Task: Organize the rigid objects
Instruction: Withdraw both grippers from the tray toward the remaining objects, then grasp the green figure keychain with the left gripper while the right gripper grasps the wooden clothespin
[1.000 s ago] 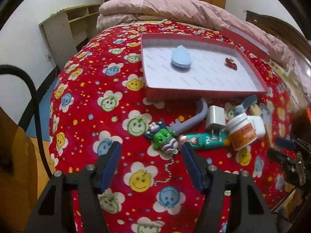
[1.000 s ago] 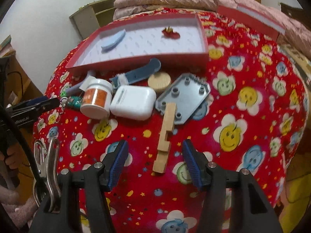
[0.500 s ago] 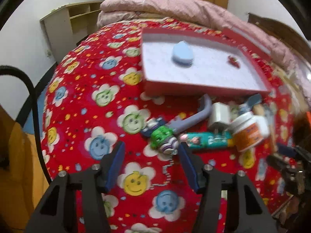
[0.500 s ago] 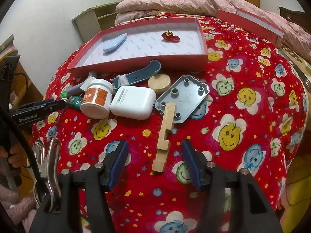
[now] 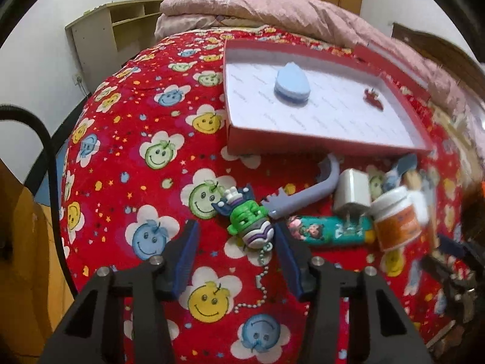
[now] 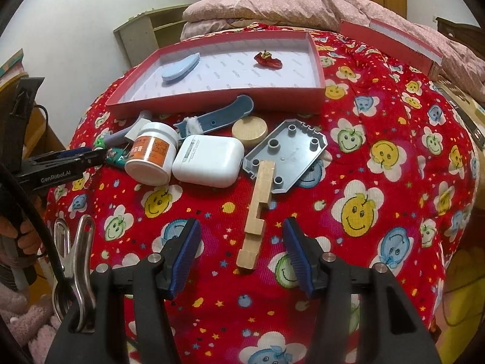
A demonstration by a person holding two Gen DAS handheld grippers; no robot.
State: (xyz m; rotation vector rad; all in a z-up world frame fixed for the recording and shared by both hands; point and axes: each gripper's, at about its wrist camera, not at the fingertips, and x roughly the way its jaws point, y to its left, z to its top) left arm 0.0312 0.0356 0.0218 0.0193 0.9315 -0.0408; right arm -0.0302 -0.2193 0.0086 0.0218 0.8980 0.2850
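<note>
The small green-and-purple plastic figure keychain [image 5: 248, 224] with a bead chain lies on the red smiley-print bedspread [image 5: 127, 163], now closer to the left gripper [image 5: 235, 256] than a second ago, its lower end between the wide-spread blue pads. The right gripper [image 6: 242, 248], also wide, brackets the end of a notched pale wooden block [image 6: 256, 212], barely changed. Behind sits the shallow red cardboard tray [image 5: 303, 142].

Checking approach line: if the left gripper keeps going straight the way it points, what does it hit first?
Most likely the green figure keychain. It lies just ahead of the open left gripper, close to its right-hand pad, with its bead chain trailing back between the fingers. Depth is uncertain through the fisheye.
</note>
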